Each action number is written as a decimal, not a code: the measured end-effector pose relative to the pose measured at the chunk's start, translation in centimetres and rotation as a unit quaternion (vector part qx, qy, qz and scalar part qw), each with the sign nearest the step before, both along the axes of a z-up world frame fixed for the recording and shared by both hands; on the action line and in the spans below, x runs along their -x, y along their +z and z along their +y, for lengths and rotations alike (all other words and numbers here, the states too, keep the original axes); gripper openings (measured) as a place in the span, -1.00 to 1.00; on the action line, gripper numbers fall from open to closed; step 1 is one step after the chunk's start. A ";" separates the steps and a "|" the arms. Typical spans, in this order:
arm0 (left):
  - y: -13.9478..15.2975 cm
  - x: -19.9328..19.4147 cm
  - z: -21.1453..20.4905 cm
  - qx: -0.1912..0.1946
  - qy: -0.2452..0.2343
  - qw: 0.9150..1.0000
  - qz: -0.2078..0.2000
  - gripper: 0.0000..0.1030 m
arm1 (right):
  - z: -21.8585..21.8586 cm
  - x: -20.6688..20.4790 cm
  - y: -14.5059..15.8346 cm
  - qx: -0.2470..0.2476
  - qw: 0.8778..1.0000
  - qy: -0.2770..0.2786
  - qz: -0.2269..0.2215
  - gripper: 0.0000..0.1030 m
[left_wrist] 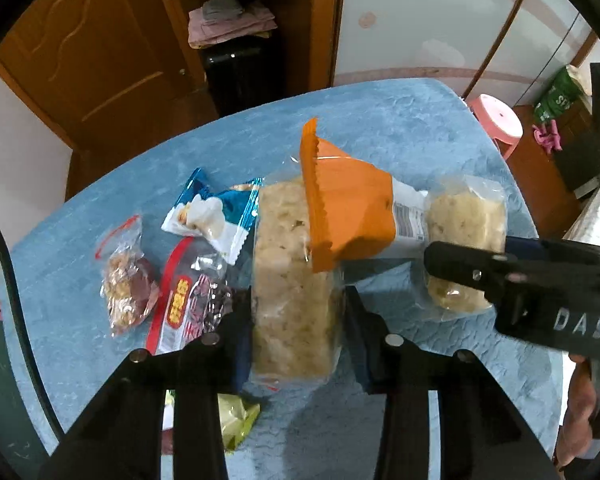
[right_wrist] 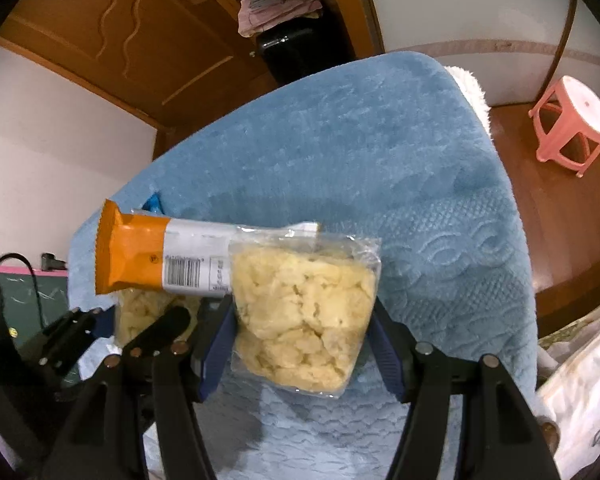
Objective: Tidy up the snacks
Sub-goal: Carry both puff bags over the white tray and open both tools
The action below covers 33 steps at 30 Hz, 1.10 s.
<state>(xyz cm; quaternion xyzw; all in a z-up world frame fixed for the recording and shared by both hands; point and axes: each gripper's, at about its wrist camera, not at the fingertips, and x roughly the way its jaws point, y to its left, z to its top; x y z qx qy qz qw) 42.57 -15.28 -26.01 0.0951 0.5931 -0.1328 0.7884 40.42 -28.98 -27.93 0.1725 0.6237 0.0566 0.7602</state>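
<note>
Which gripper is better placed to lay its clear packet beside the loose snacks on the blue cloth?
Left. The left gripper, shut on its clear packet of pale cakes, is beside the blue-white snack packet; the right gripper, shut on a second clear packet, faces only blue cloth.

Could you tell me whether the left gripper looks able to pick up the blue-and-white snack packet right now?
Probably not yet: the left gripper is already shut on a clear snack bag; the blue-and-white packet lies uncovered beside it.

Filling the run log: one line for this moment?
left gripper: shut on puffed-rice pack | right gripper: shut on second pack | both lifted
</note>
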 end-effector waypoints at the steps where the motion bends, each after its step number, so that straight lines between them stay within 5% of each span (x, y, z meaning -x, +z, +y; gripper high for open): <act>1: 0.0 0.2 0.1 -0.001 -0.002 1.000 0.000 -0.27 | 0.3 0.4 0.2 0.012 1.000 0.007 -0.002 0.21; 7: 1.6 3.7 1.7 0.009 -0.021 1.000 -0.006 -0.30 | 2.4 4.0 1.0 0.067 0.995 0.074 -0.006 0.19; 16: 9.7 11.7 6.4 0.014 -0.048 0.995 -0.083 -0.30 | 2.9 11.0 4.8 0.042 0.994 0.092 -0.038 0.18; 33: 26.1 27.6 14.7 0.060 -0.025 0.981 -0.184 -0.32 | 6.7 23.5 20.8 0.009 0.976 0.111 -0.188 0.18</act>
